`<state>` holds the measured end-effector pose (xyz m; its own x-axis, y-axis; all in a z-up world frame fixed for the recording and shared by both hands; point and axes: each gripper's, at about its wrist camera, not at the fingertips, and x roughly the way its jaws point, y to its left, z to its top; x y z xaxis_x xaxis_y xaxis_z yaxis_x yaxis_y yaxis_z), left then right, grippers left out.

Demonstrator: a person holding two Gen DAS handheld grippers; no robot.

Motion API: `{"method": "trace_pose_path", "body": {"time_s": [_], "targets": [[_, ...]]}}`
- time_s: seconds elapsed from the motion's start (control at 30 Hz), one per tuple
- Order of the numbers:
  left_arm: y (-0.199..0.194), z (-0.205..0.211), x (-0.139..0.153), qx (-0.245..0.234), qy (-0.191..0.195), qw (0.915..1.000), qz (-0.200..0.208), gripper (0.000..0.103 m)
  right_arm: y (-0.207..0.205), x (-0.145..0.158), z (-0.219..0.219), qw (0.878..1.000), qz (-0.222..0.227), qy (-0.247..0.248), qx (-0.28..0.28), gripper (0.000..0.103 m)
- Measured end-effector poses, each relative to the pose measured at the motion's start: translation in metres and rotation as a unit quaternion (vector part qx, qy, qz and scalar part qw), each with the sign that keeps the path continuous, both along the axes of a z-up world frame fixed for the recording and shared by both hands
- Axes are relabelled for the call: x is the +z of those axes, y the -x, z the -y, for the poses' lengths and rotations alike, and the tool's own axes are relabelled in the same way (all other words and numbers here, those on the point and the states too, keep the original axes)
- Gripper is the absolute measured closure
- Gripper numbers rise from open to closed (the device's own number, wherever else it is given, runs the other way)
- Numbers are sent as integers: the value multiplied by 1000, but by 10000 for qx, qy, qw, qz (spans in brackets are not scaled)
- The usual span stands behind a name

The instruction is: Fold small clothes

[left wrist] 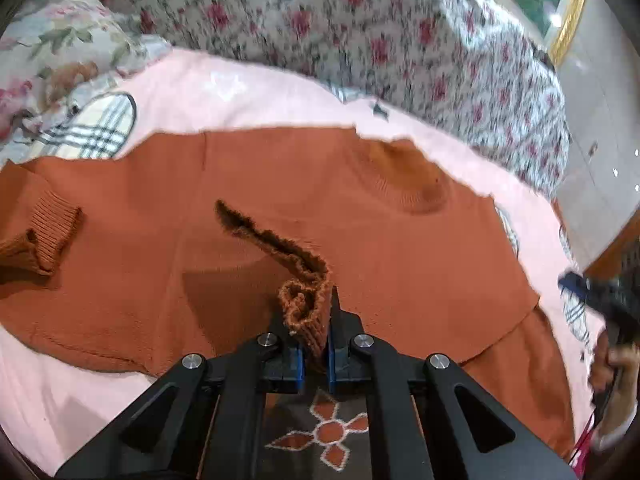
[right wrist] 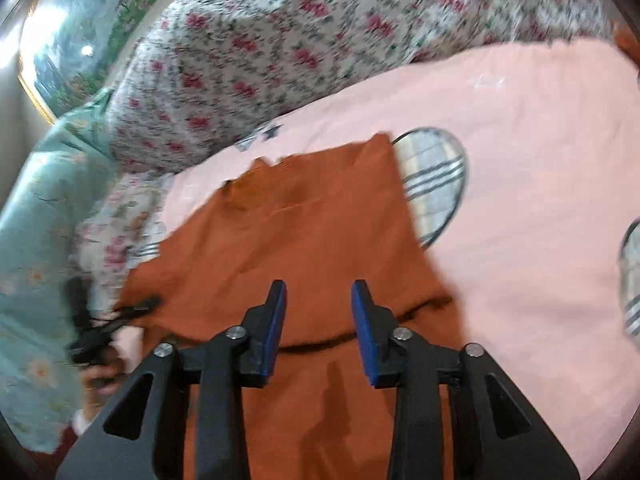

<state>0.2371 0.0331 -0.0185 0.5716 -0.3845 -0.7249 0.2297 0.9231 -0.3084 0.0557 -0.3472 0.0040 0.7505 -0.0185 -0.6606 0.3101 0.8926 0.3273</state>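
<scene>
The rust-orange knitted sweater (left wrist: pixel 360 216) lies spread on the pink bedsheet (left wrist: pixel 248 92); the left gripper (left wrist: pixel 314 344) is clamped on its ribbed cuff (left wrist: pixel 306 312), while the right gripper (right wrist: pixel 319 320) hovers above the knit, jaws parted wide

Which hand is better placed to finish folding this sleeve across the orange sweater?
Left. The left tongs are shut on the ribbed sleeve cuff, lifted above the orange knit sweater. The right tongs are open, holding nothing, over the sweater's body.
</scene>
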Motion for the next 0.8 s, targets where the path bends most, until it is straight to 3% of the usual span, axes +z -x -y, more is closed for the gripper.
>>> {"method": "trace_pose_path", "body": {"time_s": [0.07, 0.2, 0.4, 0.47, 0.5, 0.63, 0.8], "targets": [[-3, -1, -9, 119, -285, 9995, -107, 97, -16, -5, 13, 9998, -139, 136, -86, 59], [-5, -13, -10, 301, 15, 9994, -150, 95, -53, -20, 33, 9987, -481, 135, -74, 59], [2, -12, -17, 89, -253, 9994, -213, 95, -88, -55, 41, 9937, -1092, 224, -101, 53], [1, -9, -14, 93, -296, 9994, -148, 97, -88, -57, 41, 9927, -1143, 370, -89, 68], [1, -7, -8, 130, -346, 9993, -27, 97, -88, -54, 41, 9925, -1165, 353, -65, 90], [-2, -4, 13, 275, -464, 9977, 419, 98, -66, -24, 40, 9980, -536, 295, -142, 90], [-15, -10, 0, 382, -541, 9977, 170, 97, -74, -42, 35, 9926, -1126, 400, -215, 82]]}}
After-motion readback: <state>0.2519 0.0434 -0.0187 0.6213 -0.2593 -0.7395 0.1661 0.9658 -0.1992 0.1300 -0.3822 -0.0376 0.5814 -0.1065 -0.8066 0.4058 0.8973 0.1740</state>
